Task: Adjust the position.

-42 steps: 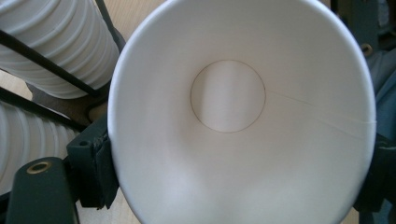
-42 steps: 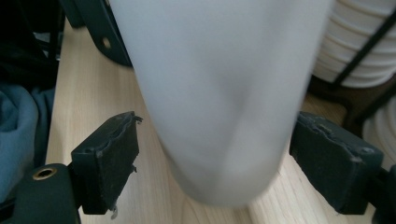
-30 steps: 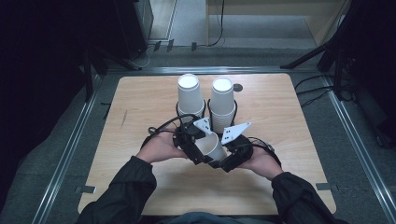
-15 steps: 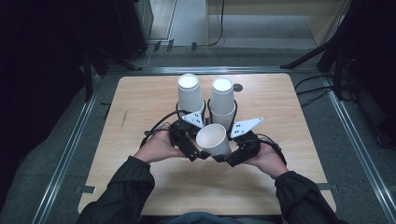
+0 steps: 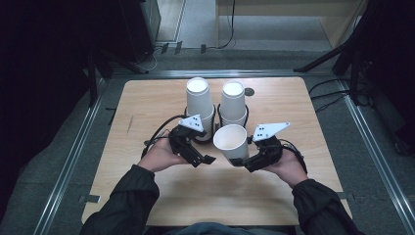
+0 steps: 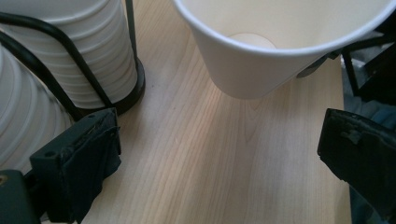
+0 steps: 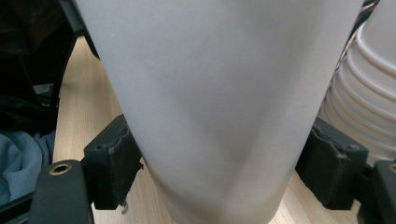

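Now the right gripper (image 5: 238, 160) clamps a white paper cup (image 5: 230, 142) just in front of the two cup stacks (image 5: 200, 100); the left gripper (image 5: 201, 159) has just released, empty. Light and crushable, it likely suits gentle lower-wall pressure.

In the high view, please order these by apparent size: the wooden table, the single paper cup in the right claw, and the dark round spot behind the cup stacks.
1. Wooden table
2. Paper cup, held in the right claw
3. Dark round spot

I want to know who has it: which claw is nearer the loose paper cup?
Right. The right claw is clamped on the paper cup; the left claw stands open beside it, apart.
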`<action>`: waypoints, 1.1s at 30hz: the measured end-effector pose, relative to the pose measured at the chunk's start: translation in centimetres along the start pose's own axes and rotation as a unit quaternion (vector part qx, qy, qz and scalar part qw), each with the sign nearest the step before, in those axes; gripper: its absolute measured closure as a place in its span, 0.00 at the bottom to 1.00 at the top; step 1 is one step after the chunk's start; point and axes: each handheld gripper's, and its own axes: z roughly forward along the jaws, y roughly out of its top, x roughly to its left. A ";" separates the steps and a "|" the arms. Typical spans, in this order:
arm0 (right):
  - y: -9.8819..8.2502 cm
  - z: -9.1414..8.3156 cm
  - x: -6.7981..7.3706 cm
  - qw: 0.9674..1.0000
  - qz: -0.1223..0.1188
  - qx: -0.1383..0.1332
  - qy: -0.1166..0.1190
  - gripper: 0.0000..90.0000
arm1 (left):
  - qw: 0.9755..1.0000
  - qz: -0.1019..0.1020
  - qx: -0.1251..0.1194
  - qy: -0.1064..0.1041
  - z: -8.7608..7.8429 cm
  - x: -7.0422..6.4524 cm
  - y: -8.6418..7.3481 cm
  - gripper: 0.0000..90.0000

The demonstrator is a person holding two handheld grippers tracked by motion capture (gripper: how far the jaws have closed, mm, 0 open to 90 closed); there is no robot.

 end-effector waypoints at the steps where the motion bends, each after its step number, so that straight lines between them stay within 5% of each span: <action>1: -0.1 -0.1 0.0 1.000 0.004 0.002 0.000 0.24 | 1.000 -0.015 -0.018 -0.005 -0.1 0.1 -0.3 0.00; 5: -0.1 -0.1 0.0 1.000 0.005 0.001 0.000 0.24 | 0.999 -0.040 -0.025 -0.017 0.1 0.5 -0.6 0.00; 8: -0.1 -0.1 0.1 1.000 0.005 -0.001 -0.002 0.24 | 0.998 -0.041 -0.040 -0.015 0.1 0.5 -0.7 0.00; 11: -0.2 0.2 0.2 1.000 0.001 0.001 -0.002 0.24 | 0.995 -0.052 -0.068 -0.041 0.3 0.3 -0.4 0.00; 16: -0.2 0.7 0.3 1.000 0.003 0.008 0.002 0.24 | 0.996 -0.036 -0.071 -0.047 0.9 -0.4 0.1 0.00; 22: -0.2 1.5 0.4 1.000 0.001 0.006 0.014 0.24 | 0.993 -0.052 -0.077 -0.069 2.0 -0.6 0.8 0.00; 25: -0.2 2.1 0.7 0.999 -0.002 0.016 0.036 0.24 | 0.994 -0.038 -0.079 -0.059 2.3 -1.2 1.0 0.00; 31: -0.1 2.8 1.1 0.999 -0.001 0.027 0.040 0.24 | 0.994 -0.036 -0.081 -0.060 2.6 -1.5 1.1 0.00; 33: -0.1 2.8 1.1 0.998 -0.006 0.030 0.046 0.24 | 0.994 -0.028 -0.089 -0.054 2.1 -1.6 1.1 0.09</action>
